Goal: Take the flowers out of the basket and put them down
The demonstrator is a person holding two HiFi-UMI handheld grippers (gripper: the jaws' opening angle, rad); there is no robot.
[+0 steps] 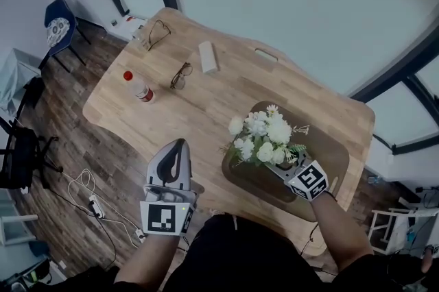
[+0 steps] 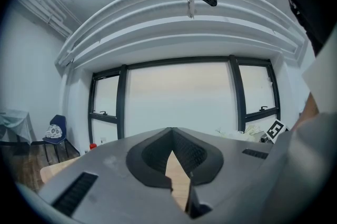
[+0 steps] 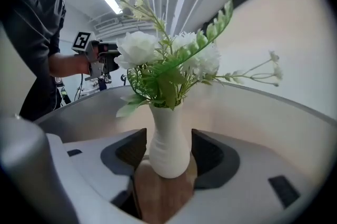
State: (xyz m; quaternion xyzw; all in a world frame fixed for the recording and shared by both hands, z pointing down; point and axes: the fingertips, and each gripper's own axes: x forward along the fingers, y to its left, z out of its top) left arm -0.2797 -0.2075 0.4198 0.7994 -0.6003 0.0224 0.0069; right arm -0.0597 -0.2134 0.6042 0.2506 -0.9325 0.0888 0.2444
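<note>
A bunch of white flowers [image 1: 264, 136] with green leaves stands upright in a ribbed white vase [image 3: 168, 144] on a dark brown oval tray [image 1: 329, 153] at the table's right side. My right gripper [image 1: 284, 164] reaches in from the near side, one jaw on each side of the vase's belly. Its pads [image 3: 131, 152] stand close beside the vase without pressing it, so it is open. The vase rests on the tray. My left gripper [image 1: 180, 144] hovers over the table's front edge, well left of the flowers, shut with nothing in it [image 2: 171, 132].
On the wooden table [image 1: 206, 105] lie a red-capped bottle [image 1: 139, 87], two pairs of glasses [image 1: 181, 75] [image 1: 158, 32] and a white block [image 1: 208, 56], all far left of the tray. A blue chair [image 1: 58, 27] and floor cables [image 1: 89, 195] are off the table's left.
</note>
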